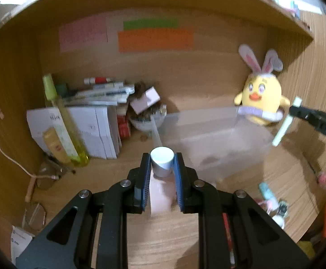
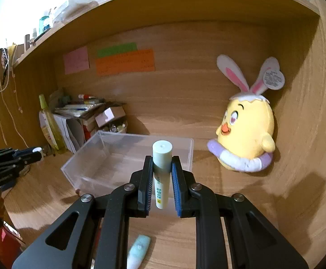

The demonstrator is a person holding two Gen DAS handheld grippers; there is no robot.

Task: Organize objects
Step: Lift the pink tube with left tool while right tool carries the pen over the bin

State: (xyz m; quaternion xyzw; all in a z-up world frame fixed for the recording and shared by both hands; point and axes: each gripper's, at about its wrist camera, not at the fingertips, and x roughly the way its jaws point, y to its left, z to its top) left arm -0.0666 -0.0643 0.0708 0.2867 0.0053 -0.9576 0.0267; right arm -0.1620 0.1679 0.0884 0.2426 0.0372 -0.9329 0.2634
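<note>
My left gripper (image 1: 162,163) is shut on a pink tube with a silver cap (image 1: 161,160), held above the desk just left of a clear plastic box (image 1: 210,134). My right gripper (image 2: 162,170) is shut on a pale green tube (image 2: 161,168), held upright in front of the same clear box (image 2: 127,157). In the left wrist view the right gripper (image 1: 295,109) shows at the right with the green tube (image 1: 284,125) near the box's right end. The left gripper (image 2: 37,151) shows at the left edge of the right wrist view.
A yellow chick plush with rabbit ears (image 2: 246,132) leans in the back right corner. White boxes, papers and a yellow bottle (image 1: 73,130) crowd the back left. A light blue item (image 2: 138,251) lies on the desk near me, with more small items (image 1: 272,204) at the right.
</note>
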